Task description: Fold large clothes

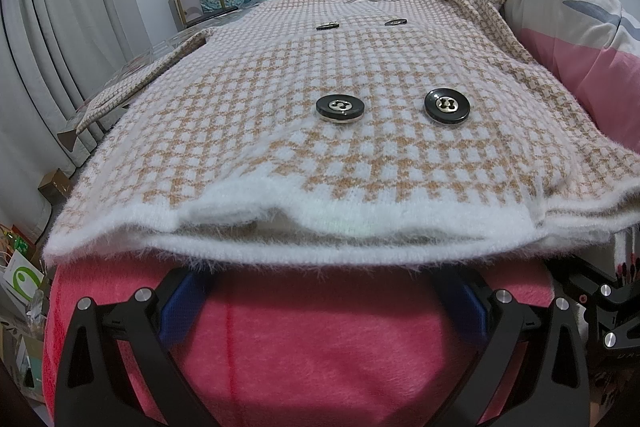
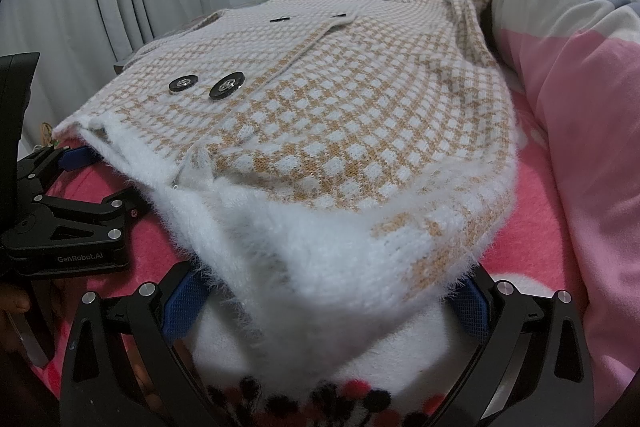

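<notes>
Fuzzy tan-and-white checked knit coat [image 1: 320, 75] flat on pink blanket [image 1: 312, 347].
Left gripper [image 1: 322, 307] and right gripper [image 2: 326, 303] both wide open at coat's white hem, holding nothing.

- Fuzzy knit cardigan [image 1: 280, 131]: tan-and-white check, plain white hem band.
- Round glossy buttons [image 1: 340, 109]: black rims, silver centres.
- Fleecy blanket [image 1: 320, 347]: pink-red.
- Puffy quilt [image 2: 568, 75]: pink, white, grey patches.
- Gripper finger pads [image 2: 182, 307]: blue.

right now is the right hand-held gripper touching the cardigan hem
Touching. The right wrist view shows the cardigan's fuzzy white hem draped between the open right hand-held gripper, brushing both blue pads.
</notes>
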